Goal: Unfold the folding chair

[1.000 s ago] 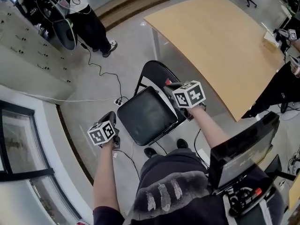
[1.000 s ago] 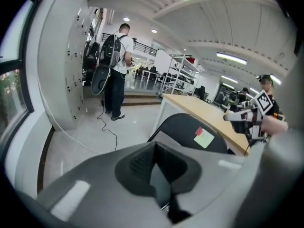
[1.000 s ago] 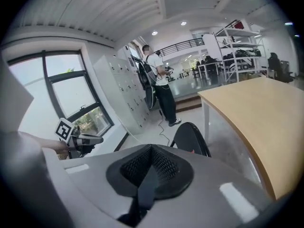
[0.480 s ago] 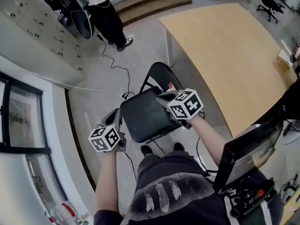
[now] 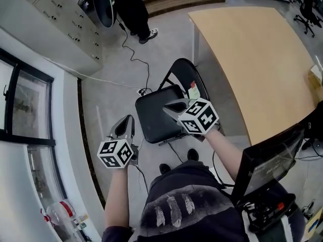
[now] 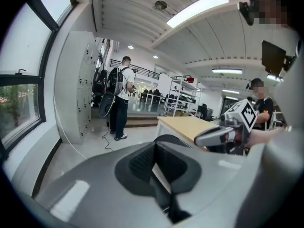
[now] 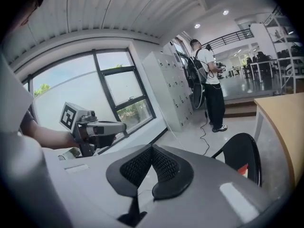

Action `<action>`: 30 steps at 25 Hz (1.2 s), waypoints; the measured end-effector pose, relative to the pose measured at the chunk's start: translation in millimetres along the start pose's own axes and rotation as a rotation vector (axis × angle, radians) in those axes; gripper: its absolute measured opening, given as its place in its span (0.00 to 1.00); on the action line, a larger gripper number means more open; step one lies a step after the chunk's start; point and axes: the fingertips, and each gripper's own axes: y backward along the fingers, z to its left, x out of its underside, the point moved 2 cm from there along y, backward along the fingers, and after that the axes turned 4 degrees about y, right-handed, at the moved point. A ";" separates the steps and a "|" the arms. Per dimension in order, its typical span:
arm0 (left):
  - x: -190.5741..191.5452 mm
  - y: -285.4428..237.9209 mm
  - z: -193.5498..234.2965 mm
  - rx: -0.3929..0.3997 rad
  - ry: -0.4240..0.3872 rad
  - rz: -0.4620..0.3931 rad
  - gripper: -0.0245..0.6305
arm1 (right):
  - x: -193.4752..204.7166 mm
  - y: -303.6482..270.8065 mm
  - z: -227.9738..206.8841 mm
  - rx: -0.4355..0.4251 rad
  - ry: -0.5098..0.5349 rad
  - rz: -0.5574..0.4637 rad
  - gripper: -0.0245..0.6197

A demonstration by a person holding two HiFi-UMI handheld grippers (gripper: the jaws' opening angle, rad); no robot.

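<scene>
The black folding chair stands unfolded on the floor, its seat flat and its rounded backrest upright with a red-and-white tag on it. My right gripper hovers over the seat's right side, shut and holding nothing. Left of the seat, my left gripper is also shut and empty. In the left gripper view the jaws are pressed together, with the right gripper ahead. The right gripper view shows its own closed jaws, the left gripper and the backrest.
A large wooden table stands just right of the chair. Grey lockers line the left wall, and a person stands beside them. A cable runs across the floor toward the chair. A dark screen sits at my right.
Both grippers have lifted and drawn back from the chair seat. The right one has left the seat's right edge. The chair stays unfolded.
</scene>
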 end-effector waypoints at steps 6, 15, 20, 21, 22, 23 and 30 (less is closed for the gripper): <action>-20.4 10.3 -16.8 0.059 -0.037 -0.046 0.04 | -24.3 -0.8 16.3 -0.021 0.032 -0.010 0.04; -13.0 98.9 24.9 0.207 -0.060 -0.145 0.04 | -36.7 -45.3 132.4 0.028 0.105 -0.018 0.04; 7.8 119.6 35.0 0.285 -0.022 -0.133 0.04 | -25.2 -50.4 165.6 0.078 0.084 0.003 0.04; 13.1 122.8 37.6 0.295 -0.015 -0.131 0.04 | -20.4 -51.8 171.2 0.090 0.087 0.009 0.04; 19.2 124.8 39.8 0.304 -0.009 -0.130 0.04 | -14.1 -52.9 175.7 0.106 0.091 0.018 0.04; 26.6 125.5 40.8 0.314 -0.005 -0.129 0.04 | -6.0 -53.4 178.9 0.123 0.095 0.026 0.04; 49.1 126.3 7.1 0.393 -0.016 -0.106 0.04 | 23.7 -26.5 186.3 0.185 0.052 0.024 0.04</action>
